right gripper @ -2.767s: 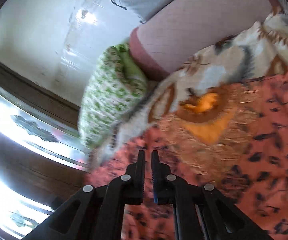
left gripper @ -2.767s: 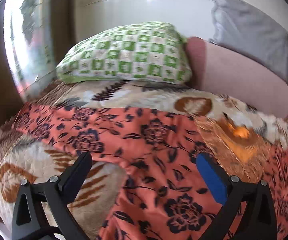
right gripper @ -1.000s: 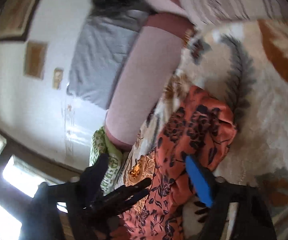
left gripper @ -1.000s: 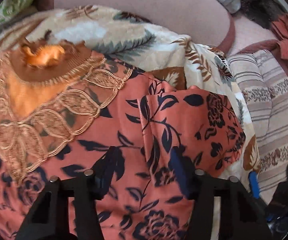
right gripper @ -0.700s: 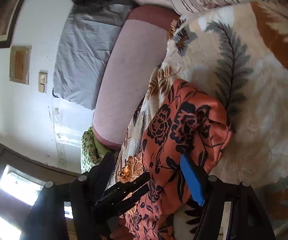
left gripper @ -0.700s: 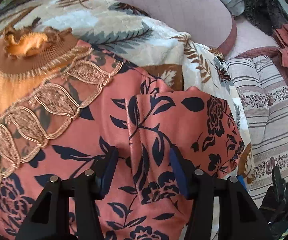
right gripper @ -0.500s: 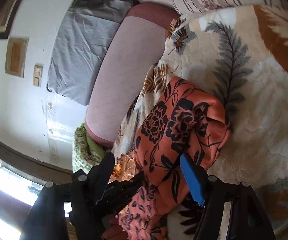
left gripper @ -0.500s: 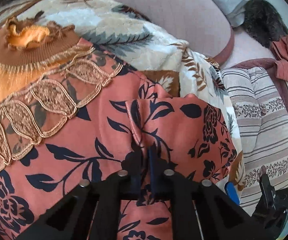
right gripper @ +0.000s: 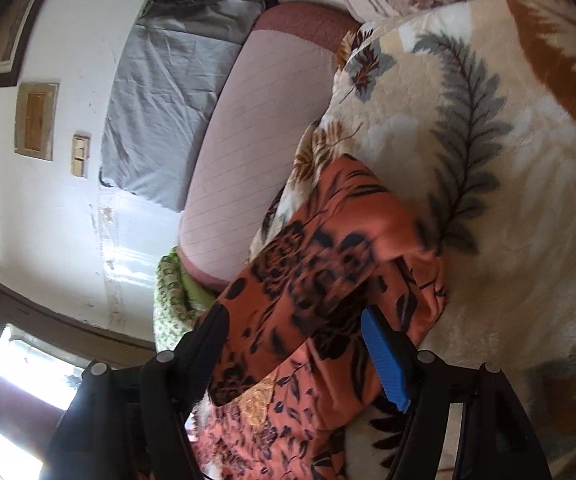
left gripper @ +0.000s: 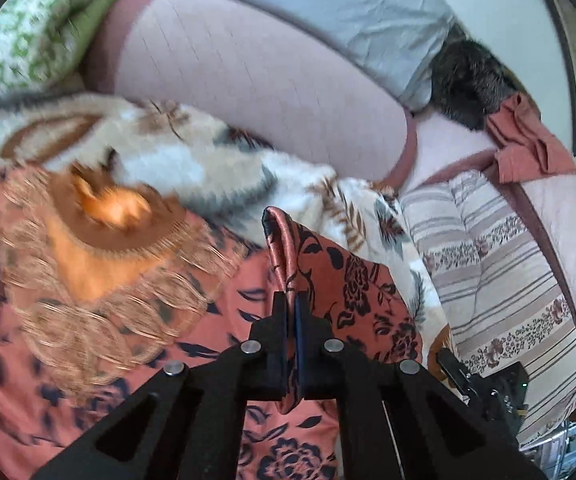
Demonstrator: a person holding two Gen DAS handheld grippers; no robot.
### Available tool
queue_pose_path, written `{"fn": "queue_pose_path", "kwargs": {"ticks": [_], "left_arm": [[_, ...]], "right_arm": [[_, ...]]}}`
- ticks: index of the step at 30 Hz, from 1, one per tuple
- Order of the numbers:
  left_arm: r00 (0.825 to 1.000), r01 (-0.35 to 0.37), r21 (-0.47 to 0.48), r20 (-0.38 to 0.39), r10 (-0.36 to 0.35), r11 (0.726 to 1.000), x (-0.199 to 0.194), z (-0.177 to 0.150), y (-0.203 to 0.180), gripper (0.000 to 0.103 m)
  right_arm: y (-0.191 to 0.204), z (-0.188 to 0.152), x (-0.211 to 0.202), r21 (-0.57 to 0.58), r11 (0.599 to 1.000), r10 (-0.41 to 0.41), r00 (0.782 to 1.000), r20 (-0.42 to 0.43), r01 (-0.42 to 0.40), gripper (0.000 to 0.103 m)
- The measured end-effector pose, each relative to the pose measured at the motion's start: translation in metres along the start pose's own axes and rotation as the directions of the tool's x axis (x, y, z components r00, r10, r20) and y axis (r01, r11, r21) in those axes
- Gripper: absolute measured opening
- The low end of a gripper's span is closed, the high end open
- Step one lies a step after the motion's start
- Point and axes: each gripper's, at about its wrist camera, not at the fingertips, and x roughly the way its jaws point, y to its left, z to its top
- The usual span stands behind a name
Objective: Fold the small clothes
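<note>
An orange top with dark flowers (left gripper: pixel 224 320) and a gold lace yoke (left gripper: pixel 100 256) lies on a leaf-print blanket (left gripper: pixel 192 164). My left gripper (left gripper: pixel 291 300) is shut on a fold of its sleeve (left gripper: pixel 339 280) and holds it raised off the blanket. In the right wrist view the same sleeve (right gripper: pixel 327 264) hangs lifted between the open fingers of my right gripper (right gripper: pixel 293 324), which holds nothing. The right gripper also shows at the lower right of the left wrist view (left gripper: pixel 483 384).
A pink bolster (left gripper: pixel 256 84) runs along the back with a green checked pillow (left gripper: pixel 28 28) to its left and a grey pillow (left gripper: pixel 347 8) behind. A striped cushion (left gripper: pixel 499 280) lies at the right, a rust cloth (left gripper: pixel 527 144) and a dark furry item (left gripper: pixel 467 76) beyond it.
My left gripper has closed on the sleeve fold and lifted it up off the blanket. My right gripper has stayed open beside the sleeve.
</note>
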Motion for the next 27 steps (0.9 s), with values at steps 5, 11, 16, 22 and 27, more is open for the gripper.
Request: {"fn": "queue_pose_path", "kwargs": {"ticks": [5,11,16,22,27], "left_arm": [[0.994,-0.075,0.023,0.084,0.073,0.997,-0.068,0.023,0.034,0.003],[0.961,-0.233,-0.025,0.146,0.234,0.972,-0.135,0.041,0.107,0.002],[0.904,-0.407,-0.066,0.113,0.412,0.911,-0.141,0.033,0.164,0.002],[0.878,-0.459,-0.153,0.067,0.473,0.875,-0.138,0.018,0.220,0.002],[0.874,-0.460,-0.127,0.110,0.473,0.879,-0.142,0.019,0.210,0.002]], "right_arm": [[0.003,-0.002,0.001,0.002,0.999,0.045,0.999,-0.007,-0.045,0.072],[0.018,-0.012,0.014,-0.049,0.997,0.060,0.997,-0.046,-0.062,0.072],[0.030,-0.025,0.031,-0.086,0.994,0.060,0.993,-0.098,-0.068,0.071],[0.039,-0.039,0.048,-0.145,0.988,0.034,0.989,-0.142,-0.054,0.071],[0.052,-0.050,0.063,-0.170,0.979,0.083,0.978,-0.192,-0.116,0.071]]}}
